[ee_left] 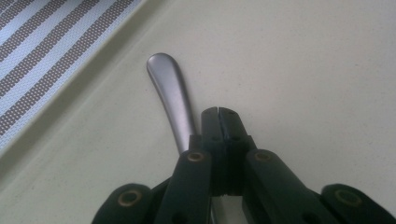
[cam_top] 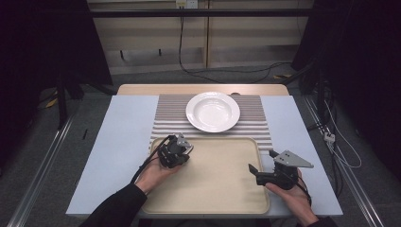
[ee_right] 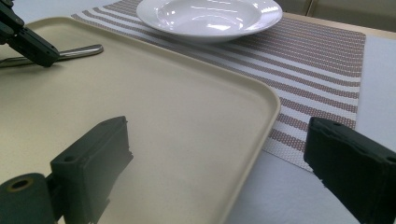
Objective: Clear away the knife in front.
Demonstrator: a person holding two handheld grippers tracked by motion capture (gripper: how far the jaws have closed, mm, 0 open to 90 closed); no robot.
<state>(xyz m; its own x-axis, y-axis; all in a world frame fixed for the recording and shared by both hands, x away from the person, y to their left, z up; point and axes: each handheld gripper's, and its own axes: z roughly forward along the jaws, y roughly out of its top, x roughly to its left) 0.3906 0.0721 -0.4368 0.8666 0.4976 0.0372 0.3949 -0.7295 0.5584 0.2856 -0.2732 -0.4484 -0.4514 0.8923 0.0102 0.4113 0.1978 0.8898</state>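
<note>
A silver utensil handle (ee_left: 170, 88) lies flat on the beige tray (ee_left: 303, 70) near its far left corner. My left gripper (ee_left: 218, 114) is shut, its jaws pressed together just right of the handle, which runs on under them; nothing shows between the jaws. From the right gripper view the handle (ee_right: 79, 51) sticks out past the left gripper (ee_right: 45, 59), whose tips rest at it. My right gripper (ee_right: 217, 140) is open wide with nothing in it, low over the tray's right edge (ee_right: 261, 107). In the high view the left gripper (cam_top: 182, 149) and right gripper (cam_top: 261, 161) flank the tray (cam_top: 217, 179).
An empty white deep plate (cam_top: 191, 113) stands on a striped placemat (cam_top: 170, 118) just beyond the tray. The same plate (ee_right: 210, 32) and mat (ee_right: 317, 70) lie ahead of the right gripper. Pale blue table surface (cam_top: 118, 142) extends on both sides.
</note>
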